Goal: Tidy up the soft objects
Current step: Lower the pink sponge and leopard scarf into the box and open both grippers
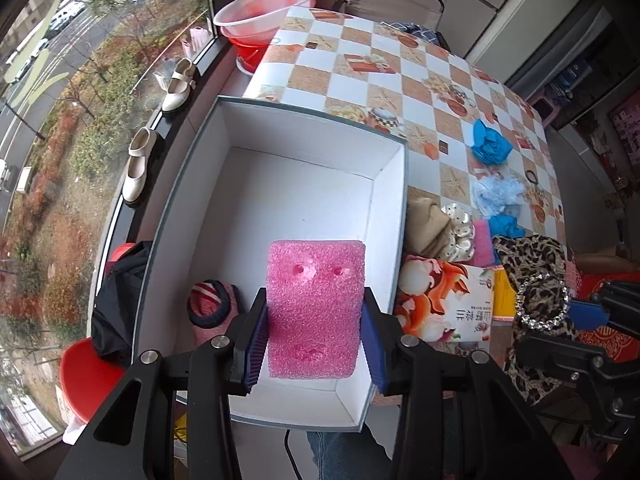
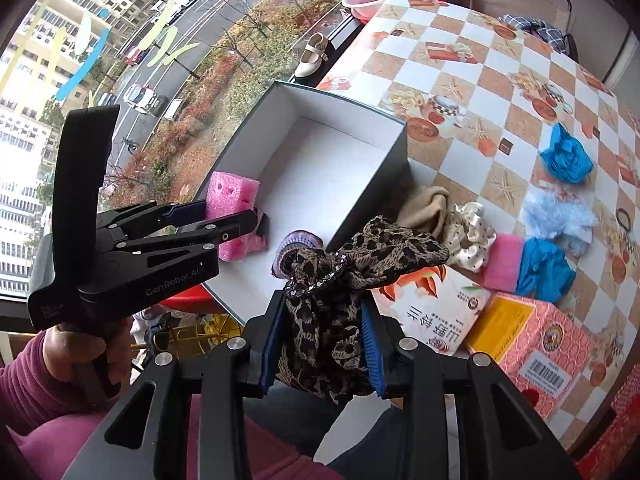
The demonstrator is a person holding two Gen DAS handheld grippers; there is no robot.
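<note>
My left gripper [image 1: 316,336] is shut on a pink foam sponge [image 1: 316,304] and holds it over the near end of the open white box [image 1: 304,196]. A pink knitted piece with a dark rim [image 1: 212,308] lies inside the box at the near left. My right gripper [image 2: 324,344] is shut on a leopard-print scarf [image 2: 340,320] with a rhinestone ring, held near the box's near right corner. In the right wrist view the left gripper [image 2: 224,216], the sponge [image 2: 230,196] and the box [image 2: 320,160] show at the left.
Soft items lie on the checked tablecloth [image 1: 360,68] right of the box: a beige cloth [image 2: 424,208], a dotted white scrunchie [image 2: 468,236], a second pink sponge [image 2: 502,264], blue gloves [image 2: 542,268] and light blue plastic [image 2: 556,216]. Printed cartons [image 2: 532,340] stand at the near right. A basin [image 1: 264,12] sits far left.
</note>
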